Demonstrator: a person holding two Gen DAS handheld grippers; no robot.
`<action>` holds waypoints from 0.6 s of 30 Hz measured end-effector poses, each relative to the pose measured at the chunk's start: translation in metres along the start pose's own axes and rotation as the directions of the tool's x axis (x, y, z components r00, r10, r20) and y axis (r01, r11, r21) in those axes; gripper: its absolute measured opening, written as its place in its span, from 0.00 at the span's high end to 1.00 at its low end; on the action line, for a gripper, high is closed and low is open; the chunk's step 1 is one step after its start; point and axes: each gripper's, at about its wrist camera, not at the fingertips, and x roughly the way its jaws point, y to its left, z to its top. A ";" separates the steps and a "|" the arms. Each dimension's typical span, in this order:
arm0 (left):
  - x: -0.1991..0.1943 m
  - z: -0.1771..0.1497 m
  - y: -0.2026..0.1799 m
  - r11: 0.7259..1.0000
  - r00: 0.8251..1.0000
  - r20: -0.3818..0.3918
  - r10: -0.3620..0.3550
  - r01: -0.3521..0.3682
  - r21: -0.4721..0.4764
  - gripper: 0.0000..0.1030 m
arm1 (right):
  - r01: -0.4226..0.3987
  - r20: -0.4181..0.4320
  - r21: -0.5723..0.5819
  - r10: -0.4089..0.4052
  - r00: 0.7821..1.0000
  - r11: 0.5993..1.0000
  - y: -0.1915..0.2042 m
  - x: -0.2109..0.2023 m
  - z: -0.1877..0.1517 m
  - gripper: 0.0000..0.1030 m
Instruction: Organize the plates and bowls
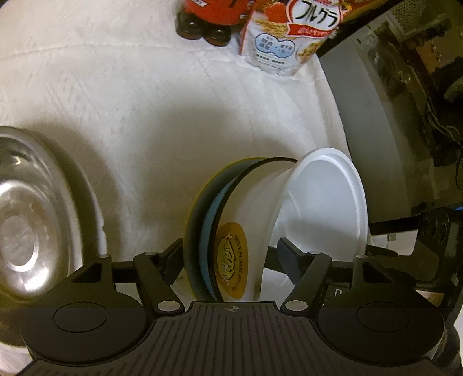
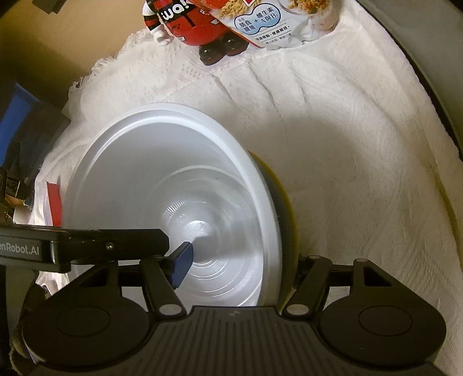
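Left wrist view, left gripper (image 1: 231,254) wide open astride white bowl (image 1: 318,208), right gripper (image 2: 241,264) straddling bowl rim, grip unclear.

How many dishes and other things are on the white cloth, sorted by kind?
White bowl: 1
Metal bowl: 1
Stacked plates or lids under the white bowl: at least 2
Cereal bag: 1
Red toy figure: 1
Total: at least 6

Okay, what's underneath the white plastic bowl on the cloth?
The white bowl sits on a stack: a black-rimmed dish, then a blue layer and a yellow rim below. Only their edges show; the bowl covers their centres, so what each piece is, and any contents, cannot be seen.
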 end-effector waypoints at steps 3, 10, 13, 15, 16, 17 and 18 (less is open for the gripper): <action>-0.003 0.000 0.004 1.000 1.000 0.001 0.011 -0.011 0.003 0.30 | -0.005 -0.017 -0.008 0.005 1.000 1.000 0.005 0.004 0.002 0.34; -0.010 0.003 0.020 0.999 0.999 0.014 0.029 -0.029 -0.031 0.31 | -0.013 -0.051 -0.050 0.011 0.999 0.999 0.023 0.019 0.010 0.34; -0.010 0.003 0.017 0.999 0.999 0.017 0.039 -0.038 -0.022 0.31 | -0.018 -0.055 -0.058 0.015 0.998 0.998 0.023 0.020 0.010 0.34; -0.010 0.003 0.014 0.999 0.999 0.020 0.049 -0.048 -0.007 0.31 | -0.027 -0.051 -0.049 0.025 0.998 0.998 0.021 0.019 0.008 0.34; -0.010 0.003 0.013 0.999 0.999 0.021 0.050 -0.050 -0.001 0.31 | -0.030 -0.049 -0.046 0.028 0.998 0.998 0.020 0.019 0.008 0.34; -0.010 0.002 0.013 0.999 0.999 0.022 0.050 -0.050 0.002 0.31 | -0.032 -0.048 -0.044 0.030 0.998 0.999 0.019 0.019 0.008 0.34; -0.010 0.003 0.014 0.999 0.999 0.021 0.049 -0.049 0.004 0.31 | -0.033 -0.047 -0.043 0.031 0.998 0.999 0.018 0.019 0.008 0.34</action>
